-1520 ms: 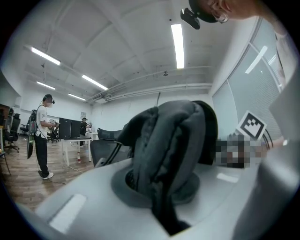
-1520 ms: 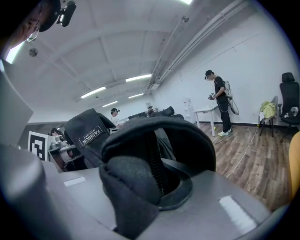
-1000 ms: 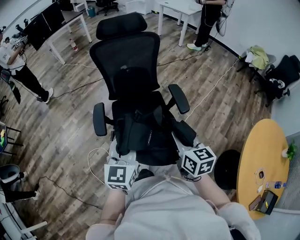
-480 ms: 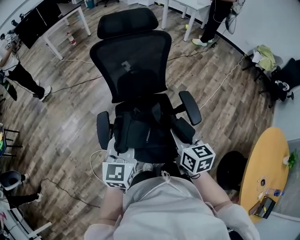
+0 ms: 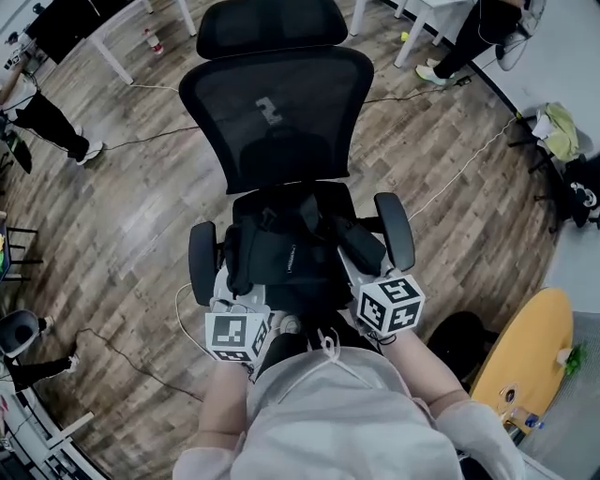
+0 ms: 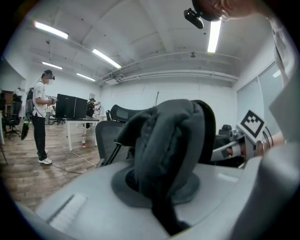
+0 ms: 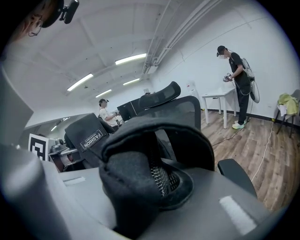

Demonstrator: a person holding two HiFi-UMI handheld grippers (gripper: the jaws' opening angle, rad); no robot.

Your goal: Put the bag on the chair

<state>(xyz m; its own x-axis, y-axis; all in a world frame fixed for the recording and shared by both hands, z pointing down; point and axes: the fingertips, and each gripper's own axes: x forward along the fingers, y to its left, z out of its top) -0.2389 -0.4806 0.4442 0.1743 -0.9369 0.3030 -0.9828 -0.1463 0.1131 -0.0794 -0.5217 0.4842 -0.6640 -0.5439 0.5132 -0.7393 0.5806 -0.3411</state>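
L gripper (image 6: 165, 213): we find the jaws pressed nearly together, pinching a dark grey fold of the bag (image 6: 171, 140). The fabric bulges up above the jaws. R gripper (image 7: 133, 208): same condition, jaws nipped on a black padded part of the bag w/ a zip showing. A sewn label (image 7: 91, 139) reading "FASHION" sits at approx. 11 o'clock from the grip.

Head view: both grippers are at the bag's near edge, L at approx. 7 o'clock of the bag, R at approx. 4 o'clock. The bag lies over the seat of the chair (image 5: 272, 117), between the two armrests (image 5: 202, 262). We cannot tell whether its full weight is on the seat. The backrest stands at 12 o'clock of the bag, w/ the headrest (image 5: 272, 23) beyond it.

Surroundings: wood floor (image 5: 122, 216). A pale cable (image 5: 464, 166) runs across it at approx. 2 o'clock of the chair. A yellow round table (image 5: 525, 352) is at 4 o'clock, well apart. In the left gripper view a person (image 6: 41, 117) stands at 9 o'clock. In the right gripper view another person (image 7: 240, 86) stands at 2 o'clock, just beside a white table (image 7: 219, 96).
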